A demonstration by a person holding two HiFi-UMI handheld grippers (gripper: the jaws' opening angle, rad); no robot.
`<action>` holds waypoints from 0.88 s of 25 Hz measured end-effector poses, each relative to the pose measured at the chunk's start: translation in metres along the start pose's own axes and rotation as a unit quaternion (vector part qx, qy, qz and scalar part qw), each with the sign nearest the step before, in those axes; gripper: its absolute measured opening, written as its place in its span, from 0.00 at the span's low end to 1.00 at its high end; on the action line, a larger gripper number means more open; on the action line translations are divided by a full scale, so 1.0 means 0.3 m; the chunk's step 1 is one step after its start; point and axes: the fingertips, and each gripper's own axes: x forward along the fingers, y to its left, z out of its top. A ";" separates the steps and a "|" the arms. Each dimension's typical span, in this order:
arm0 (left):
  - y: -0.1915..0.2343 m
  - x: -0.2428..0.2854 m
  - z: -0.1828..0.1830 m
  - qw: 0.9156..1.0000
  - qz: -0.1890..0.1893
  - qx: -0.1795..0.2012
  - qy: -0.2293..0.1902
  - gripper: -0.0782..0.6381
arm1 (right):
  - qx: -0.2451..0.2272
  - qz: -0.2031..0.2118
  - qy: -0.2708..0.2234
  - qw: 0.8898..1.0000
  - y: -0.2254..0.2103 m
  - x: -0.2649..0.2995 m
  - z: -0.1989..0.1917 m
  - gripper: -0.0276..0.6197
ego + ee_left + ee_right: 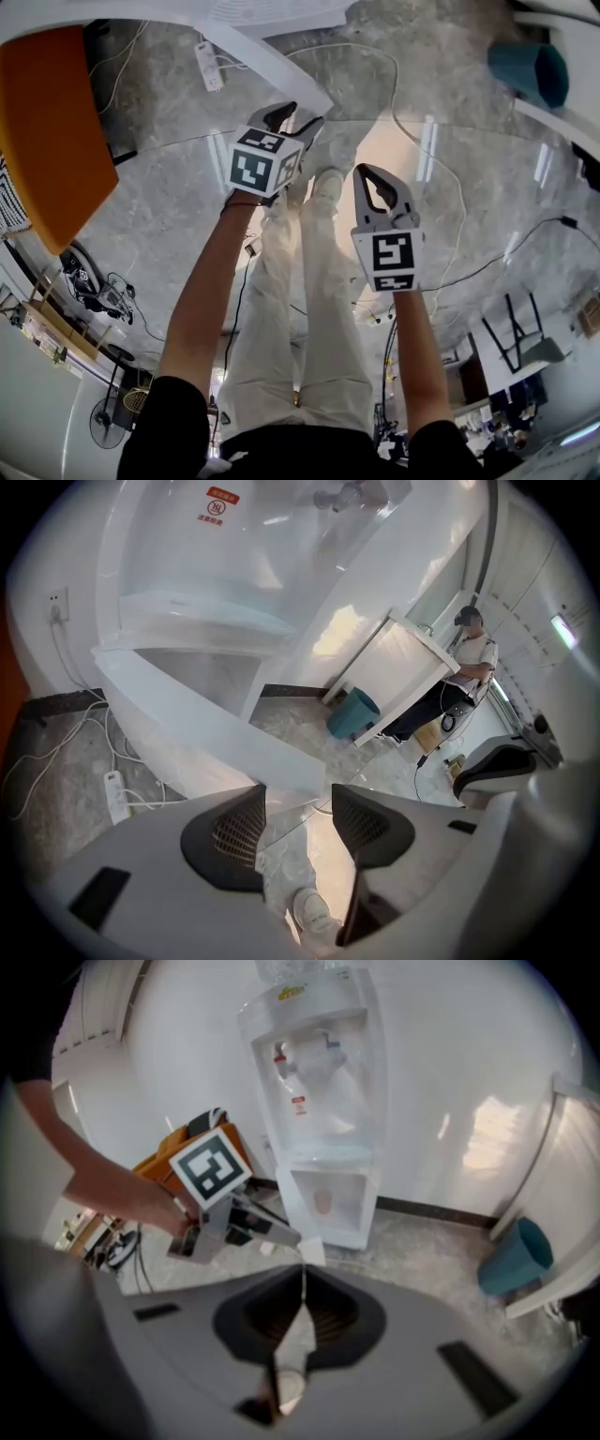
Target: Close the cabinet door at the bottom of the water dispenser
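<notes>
The white water dispenser (319, 1101) stands against the wall with its bottom cabinet (323, 1199) open. The white cabinet door (206, 733) is swung out toward me; in the head view the door (272, 66) runs slantwise at the top. My left gripper (298, 794) is open with nothing between its fingers, and the door's free edge lies just ahead of its tips. In the head view the left gripper (295, 114) sits at that edge. My right gripper (302, 1283) hangs back, shut and empty, to the right of the left gripper (211, 1171); the right gripper (373, 173) points at the floor.
A teal bin (514, 1255) stands right of the dispenser by a white partition (403, 677). An orange object (52, 131) is on the left. A power strip (117, 794) and cables lie on the marble floor. My legs and shoes (319, 187) are below the grippers.
</notes>
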 end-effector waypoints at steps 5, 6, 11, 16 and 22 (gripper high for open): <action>-0.008 0.017 0.020 1.000 -0.002 0.009 0.004 0.42 | -0.006 -0.001 -0.006 1.000 -0.028 0.033 0.034 0.10; -0.009 0.021 0.026 1.000 -0.002 0.010 0.003 0.42 | -0.008 -0.001 -0.008 1.000 -0.035 0.040 0.042 0.10; -0.019 0.048 0.059 1.000 -0.003 0.011 -0.001 0.42 | -0.015 -0.002 -0.009 1.000 -0.065 0.063 0.051 0.10; -0.031 0.072 0.090 1.000 -0.007 0.027 0.004 0.42 | -0.026 -0.007 -0.008 1.000 -0.095 0.082 0.056 0.10; -0.038 0.099 0.129 1.000 -0.004 0.025 -0.002 0.42 | -0.027 -0.021 -0.014 0.999 -0.170 0.102 0.086 0.10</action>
